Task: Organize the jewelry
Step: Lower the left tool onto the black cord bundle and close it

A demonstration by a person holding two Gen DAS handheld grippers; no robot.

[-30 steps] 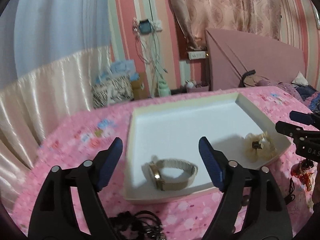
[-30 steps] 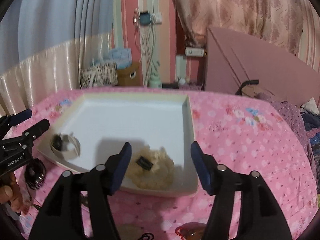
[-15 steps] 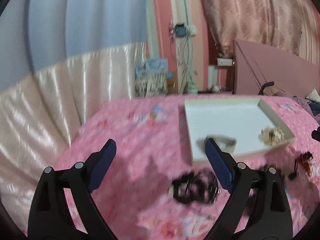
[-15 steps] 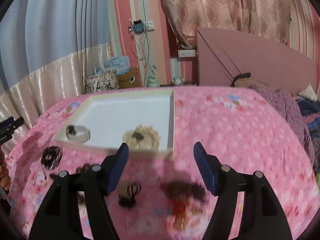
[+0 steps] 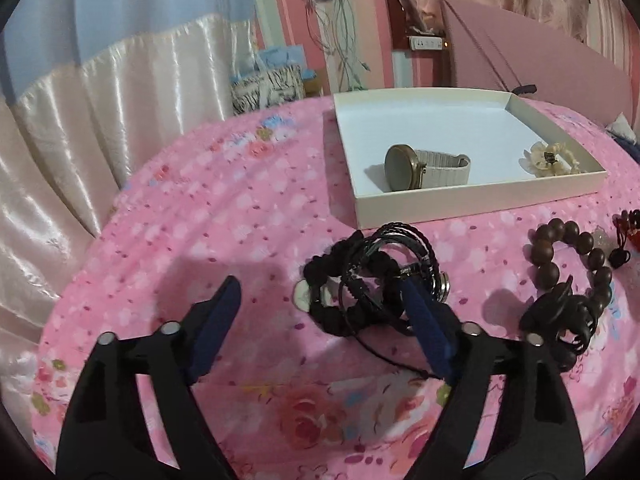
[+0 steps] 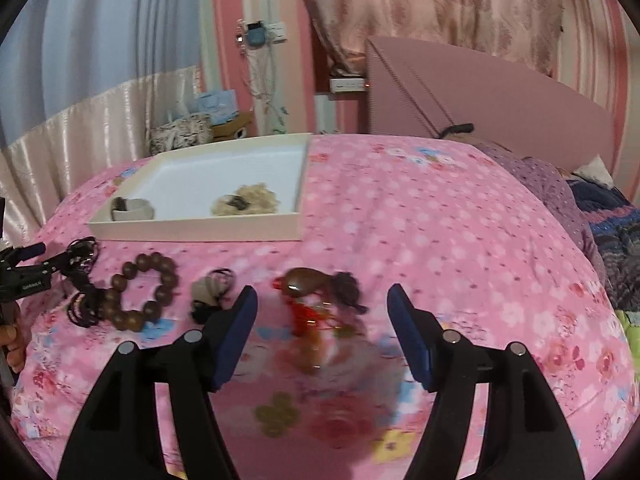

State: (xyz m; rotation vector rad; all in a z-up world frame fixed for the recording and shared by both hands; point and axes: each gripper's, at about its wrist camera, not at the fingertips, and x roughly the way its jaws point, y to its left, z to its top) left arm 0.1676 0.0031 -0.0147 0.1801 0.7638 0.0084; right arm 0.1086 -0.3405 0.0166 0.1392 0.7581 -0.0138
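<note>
A white tray (image 5: 472,202) lies on the pink flowered bedspread and holds a gold watch (image 5: 424,166) and a cream flower piece (image 5: 546,158). In front of it lie a tangle of black cord bracelets (image 5: 372,280), a brown bead bracelet (image 5: 572,256) and a black hair clip (image 5: 560,316). My left gripper (image 5: 320,304) is open just before the black bracelets, its right finger at their edge. My right gripper (image 6: 322,312) is open above a red-and-amber pendant (image 6: 312,292). The tray (image 6: 192,228), the bead bracelet (image 6: 142,296) and the left gripper (image 6: 24,268) show in the right wrist view.
A small grey-and-black piece (image 6: 210,292) lies between the beads and the pendant. A red item (image 5: 630,224) sits at the right edge of the left view. Folded clothes (image 6: 600,216) lie at the bed's right. Satin curtain (image 5: 100,120) hangs behind the bed's left edge.
Both grippers have drawn back from above the tray to the loose jewelry in front of it. Both stay open and empty.
</note>
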